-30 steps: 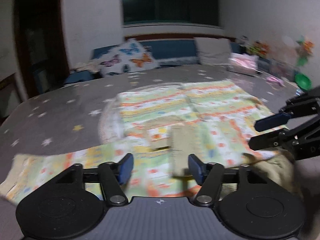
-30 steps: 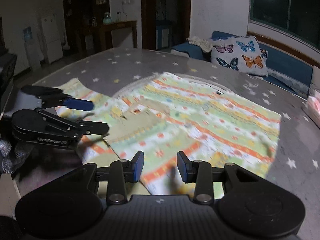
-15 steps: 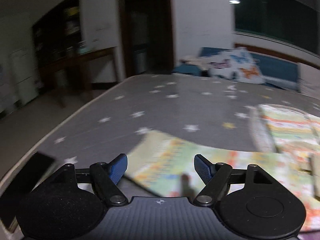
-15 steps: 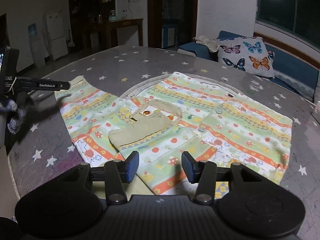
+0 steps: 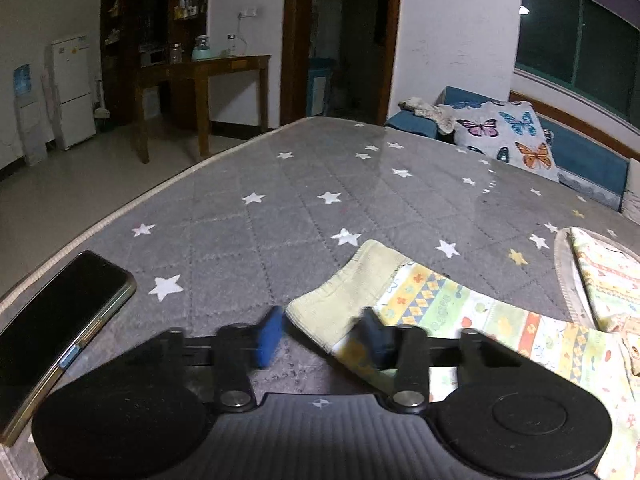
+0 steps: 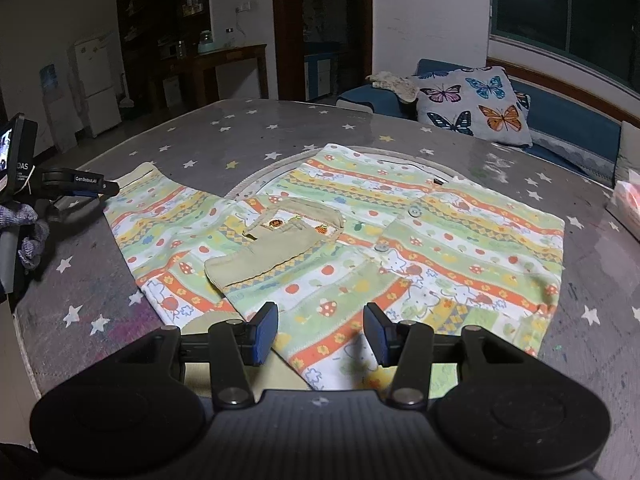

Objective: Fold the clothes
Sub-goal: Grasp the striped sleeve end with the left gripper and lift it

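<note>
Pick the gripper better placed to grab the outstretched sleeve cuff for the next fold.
Left. The left gripper is open with the sleeve cuff right at its fingertips; the right gripper sits at the shirt hem.

1. The left tool [image 5: 318, 336] is matte black, with two round housings flanking a ribbed grey centre plate that bears a small crosshair mark.
2. Its fingers [image 5: 267, 336] carry blue pads, and a silver screw sits at each finger's pivot.
3. The right tool [image 6: 322, 332] has the same build and blue pads.
4. Seen from the right wrist, the left tool bears white lettering, seemingly "GenRobot.AI".
5. A grey knitted glove [image 6: 28, 232] covers the hand there.
</note>
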### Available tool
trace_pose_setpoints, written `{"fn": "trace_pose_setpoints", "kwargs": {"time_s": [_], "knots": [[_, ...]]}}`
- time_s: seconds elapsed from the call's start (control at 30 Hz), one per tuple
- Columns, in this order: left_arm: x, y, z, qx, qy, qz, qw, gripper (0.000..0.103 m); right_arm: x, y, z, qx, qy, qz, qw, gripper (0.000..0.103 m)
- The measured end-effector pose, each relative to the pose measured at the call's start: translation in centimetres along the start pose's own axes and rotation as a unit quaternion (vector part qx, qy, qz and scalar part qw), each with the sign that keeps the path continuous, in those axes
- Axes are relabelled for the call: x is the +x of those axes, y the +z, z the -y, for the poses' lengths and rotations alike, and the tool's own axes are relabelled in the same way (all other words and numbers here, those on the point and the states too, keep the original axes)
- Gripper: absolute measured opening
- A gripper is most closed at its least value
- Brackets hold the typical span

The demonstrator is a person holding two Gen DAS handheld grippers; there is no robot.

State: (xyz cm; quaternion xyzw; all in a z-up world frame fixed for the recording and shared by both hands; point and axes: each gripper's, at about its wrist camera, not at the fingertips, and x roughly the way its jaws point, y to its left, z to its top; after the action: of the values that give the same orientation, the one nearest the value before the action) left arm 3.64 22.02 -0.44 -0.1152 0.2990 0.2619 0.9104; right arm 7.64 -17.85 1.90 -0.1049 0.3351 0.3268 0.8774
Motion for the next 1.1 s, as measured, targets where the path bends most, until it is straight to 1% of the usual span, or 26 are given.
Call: {"fn": "trace_pose_setpoints", "kwargs": {"time_s": [0.03, 0.13, 0.23, 0.37, 0.43, 0.53, 0.63, 0.8, 0.93, 1.1], "knots": [[-0.1, 0.0, 0.0, 0.001, -0.007, -0.001, 1.0, 0.022, -0.1, -0.1, 0.1, 0.002, -0.001, 0.001, 1.0, 0.048], [-0.4, 0.1, 0.5, 0.002, -0.021, -0.001, 0.9998, 0.013, -0.4, -0.2, 0.4, 0.01, -0.004, 0.004, 1.0, 0.048], [-1.3, 0.4, 1.5, 0.005, -0.042, 0.006, 0.9991, 0.011, -0.8, -0.4, 0.8, 0.019, -0.009, 0.008, 1.0, 0.048], [-3.4, 1.1, 4.1, 0.022, -0.099, 0.018, 0.9947, 0.011, -1.3, -0.7, 1.6, 0.033, -0.016, 0.013, 0.999, 0.048], [-4.6, 1.3, 5.9, 0.035, -0.136, 0.023, 0.9898, 0.011, -1.6, -0.9, 2.0, 0.041, -0.019, 0.016, 0.999, 0.048], [-6.4, 1.5, 8.8, 0.057, -0.193, 0.028, 0.9793, 0.01, -2.0, -1.2, 2.7, 0.052, -0.024, 0.022, 0.998, 0.048], [-7.7, 1.6, 11.9, 0.077, -0.244, 0.026, 0.9664, 0.01, -2.5, -1.6, 3.3, 0.063, -0.029, 0.027, 0.997, 0.048], [-9.9, 1.4, 17.4, 0.109, -0.323, 0.018, 0.9398, 0.01, -3.3, -2.3, 4.4, 0.077, -0.037, 0.033, 0.996, 0.048], [-11.0, 0.8, 21.6, 0.137, -0.366, 0.013, 0.9205, 0.01, -3.9, -3.1, 5.4, 0.091, -0.044, 0.037, 0.994, 0.048], [-11.3, -0.6, 25.9, 0.172, -0.396, 0.0, 0.902, 0.01, -4.5, -3.9, 6.2, 0.104, -0.047, 0.04, 0.993, 0.048]]}}
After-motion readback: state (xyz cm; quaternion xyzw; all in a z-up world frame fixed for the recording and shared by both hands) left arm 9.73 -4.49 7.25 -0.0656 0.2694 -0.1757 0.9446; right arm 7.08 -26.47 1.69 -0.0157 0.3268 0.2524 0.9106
